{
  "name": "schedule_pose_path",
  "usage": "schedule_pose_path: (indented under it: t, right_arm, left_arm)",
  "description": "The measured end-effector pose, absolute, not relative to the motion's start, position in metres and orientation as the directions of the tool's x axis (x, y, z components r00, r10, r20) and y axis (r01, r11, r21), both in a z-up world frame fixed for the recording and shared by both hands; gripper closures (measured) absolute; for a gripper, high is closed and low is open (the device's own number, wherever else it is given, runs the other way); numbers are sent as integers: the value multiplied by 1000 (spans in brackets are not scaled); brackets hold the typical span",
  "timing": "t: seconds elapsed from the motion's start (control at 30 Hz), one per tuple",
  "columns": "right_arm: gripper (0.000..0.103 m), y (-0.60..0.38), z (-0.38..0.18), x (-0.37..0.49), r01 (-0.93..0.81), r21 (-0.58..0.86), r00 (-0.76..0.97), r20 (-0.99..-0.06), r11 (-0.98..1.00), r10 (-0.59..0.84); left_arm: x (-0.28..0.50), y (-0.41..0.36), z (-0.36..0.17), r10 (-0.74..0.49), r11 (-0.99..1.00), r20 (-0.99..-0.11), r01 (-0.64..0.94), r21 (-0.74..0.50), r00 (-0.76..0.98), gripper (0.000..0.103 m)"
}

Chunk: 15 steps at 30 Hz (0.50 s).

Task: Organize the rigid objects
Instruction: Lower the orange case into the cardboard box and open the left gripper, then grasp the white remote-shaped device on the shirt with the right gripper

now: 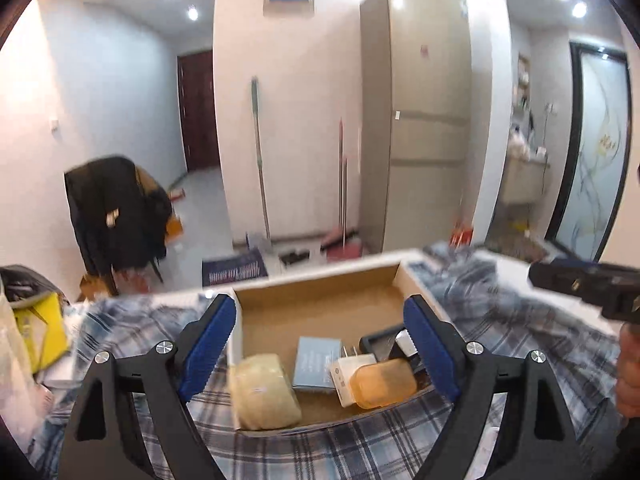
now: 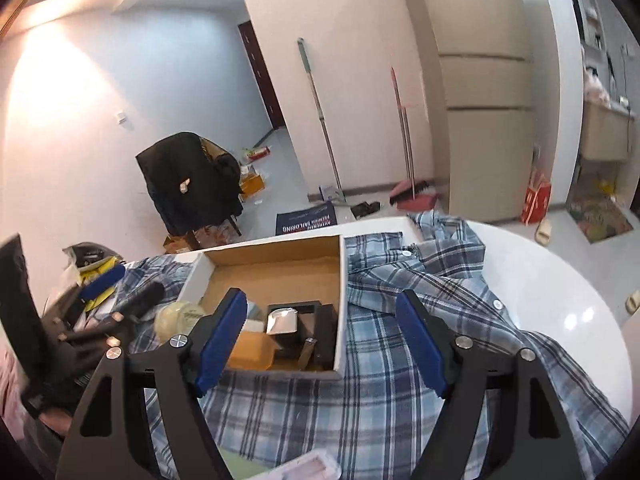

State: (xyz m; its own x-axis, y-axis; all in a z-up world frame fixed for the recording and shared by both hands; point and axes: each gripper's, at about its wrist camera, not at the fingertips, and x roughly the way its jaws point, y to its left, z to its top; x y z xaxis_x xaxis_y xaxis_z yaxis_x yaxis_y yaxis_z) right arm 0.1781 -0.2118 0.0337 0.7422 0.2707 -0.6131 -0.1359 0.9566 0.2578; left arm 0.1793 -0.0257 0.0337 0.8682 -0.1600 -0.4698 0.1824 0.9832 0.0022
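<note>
Both of my grippers hang above a shallow open cardboard box with white outer walls [image 1: 320, 300], which sits on a blue-and-white plaid shirt [image 2: 380, 360] spread over a white round table [image 2: 560, 300].

My left gripper [image 1: 320, 348] has its blue-padded jaws spread wide and holds nothing. The box lies straight ahead and below, framed between the two pads. Its long axis runs away from me, along the line I point. At the box's near end, right under my jaws, lie a pale yellow wrapped block [image 1: 264, 392], a grey-blue flat card box [image 1: 316, 364], a white plug adapter [image 1: 348, 372], a translucent orange plastic case [image 1: 380, 384] and a black rectangular tray [image 1: 380, 344].

My right gripper [image 2: 320, 344] is also well open and empty. From it the box lies ahead and to the left, its right wall falling between my pads. Only shirt lies under my right-hand pad.

No loose rigid object lies between either pair of jaws. At the bottom edge of the right wrist view, a pinkish clear plastic case [image 2: 308, 466] rests on the shirt, below and behind my right jaws. If that piece goes next, my right hand looks the nearer, and the box is forward and left from there.
</note>
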Motion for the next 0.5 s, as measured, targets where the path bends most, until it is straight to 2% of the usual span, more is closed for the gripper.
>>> schedule_pose_path:
  t: [0.1,0.13,0.17,0.3,0.43,0.5]
  right_arm:
    - [27,-206,42,154,-161,254,748,-598,954,286]
    - [27,-203,44,147,-167,243,750,-598,955,283]
    - [27,-200,45,140,-174,226,748,-602,958,278]
    - [26,-193,43,119,-209,192,727,-626,959,283]
    - [24,-192,24,103,-195,199,678,-680,960,279]
    - [24,-189,6,100,-203,206,627,-724,957,288]
  left_arm:
    - [145,-12,54,-176,982,-416,186,-17,892,12]
    - [137,-8,59,-179,982,-418,186,-24,890,4]
    - [127,-4,63,-190,981,-416,193,-37,889,0]
    - [85,15,76,-202,979,-347,193,-60,916,0]
    - [62,24,71,-187,982,-337,176,-63,923,0]
    - [57,24,62,-181,983,-359,172,-57,916,0]
